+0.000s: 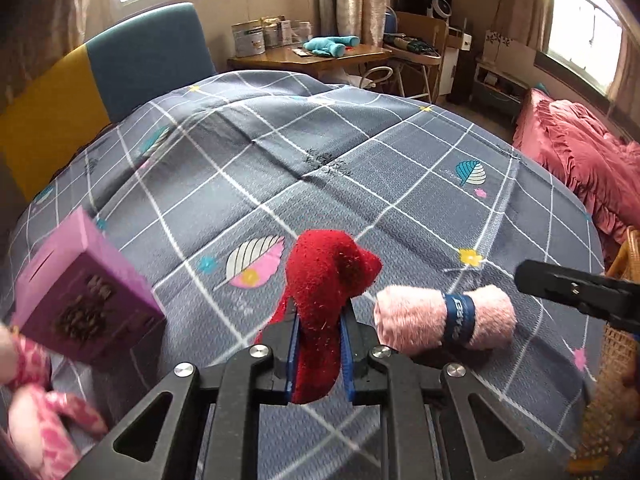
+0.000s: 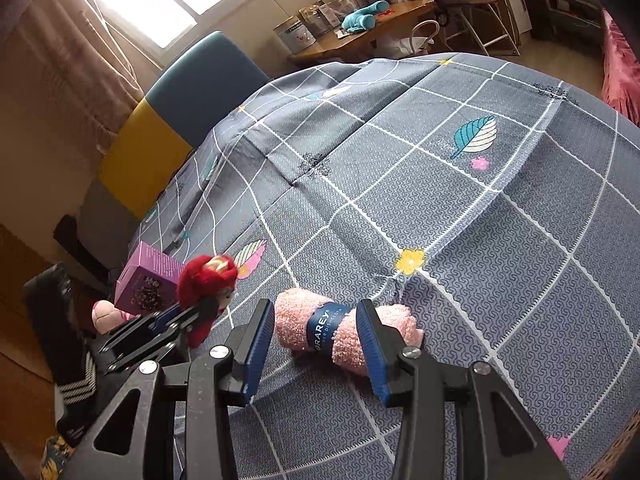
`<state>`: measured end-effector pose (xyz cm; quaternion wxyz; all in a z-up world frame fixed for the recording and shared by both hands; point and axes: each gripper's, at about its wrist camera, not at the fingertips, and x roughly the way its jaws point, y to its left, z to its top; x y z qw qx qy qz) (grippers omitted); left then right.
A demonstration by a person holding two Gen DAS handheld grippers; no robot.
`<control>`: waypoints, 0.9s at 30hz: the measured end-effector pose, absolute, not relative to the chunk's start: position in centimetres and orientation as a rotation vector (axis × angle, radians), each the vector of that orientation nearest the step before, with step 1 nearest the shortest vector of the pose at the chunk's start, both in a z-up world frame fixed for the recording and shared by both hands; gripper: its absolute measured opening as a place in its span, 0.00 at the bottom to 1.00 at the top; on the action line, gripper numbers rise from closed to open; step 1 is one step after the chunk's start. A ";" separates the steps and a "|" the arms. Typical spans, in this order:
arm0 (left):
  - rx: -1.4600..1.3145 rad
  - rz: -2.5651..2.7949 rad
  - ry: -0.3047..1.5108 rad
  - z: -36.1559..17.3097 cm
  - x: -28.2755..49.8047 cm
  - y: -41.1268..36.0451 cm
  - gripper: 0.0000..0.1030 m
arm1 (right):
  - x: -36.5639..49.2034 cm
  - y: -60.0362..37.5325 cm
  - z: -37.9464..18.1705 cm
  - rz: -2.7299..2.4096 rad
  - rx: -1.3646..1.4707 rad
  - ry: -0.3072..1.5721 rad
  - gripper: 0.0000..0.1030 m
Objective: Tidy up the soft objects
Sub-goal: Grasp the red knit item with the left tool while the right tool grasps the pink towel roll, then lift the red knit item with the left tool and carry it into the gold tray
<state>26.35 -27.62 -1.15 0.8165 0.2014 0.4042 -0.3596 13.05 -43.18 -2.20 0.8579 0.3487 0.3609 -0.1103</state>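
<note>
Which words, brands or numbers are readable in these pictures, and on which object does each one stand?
"GRAREY": blue band around the pink towel roll.
Small line under it, ending in "DISHCLOTH": same band; the start is not readable.
Purple box: print too blurred to read.
Tins on the far desk: labels too small to read.

You see a red doll (image 1: 328,280), a pink rolled towel (image 2: 344,330) with a navy band, a purple box (image 1: 84,300), and a grey white-checked bedspread (image 1: 320,152) with leaf prints.
</note>
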 end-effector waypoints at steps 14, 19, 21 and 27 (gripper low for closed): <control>0.174 -0.382 1.076 -4.2 17.1 -8.4 0.17 | 16.2 -39.2 -2.4 -0.114 0.440 0.953 0.42; 0.215 -0.346 1.094 -6.1 14.9 -6.3 0.17 | 19.6 -36.1 -2.4 0.032 0.045 1.135 0.56; 0.225 -0.349 1.091 -6.7 14.6 -6.3 0.19 | 20.9 -35.7 -3.5 0.039 -0.076 1.217 0.61; 0.216 -0.374 1.076 -7.0 14.9 -6.7 0.23 | 22.8 -36.1 -7.0 -0.009 -0.207 1.357 0.61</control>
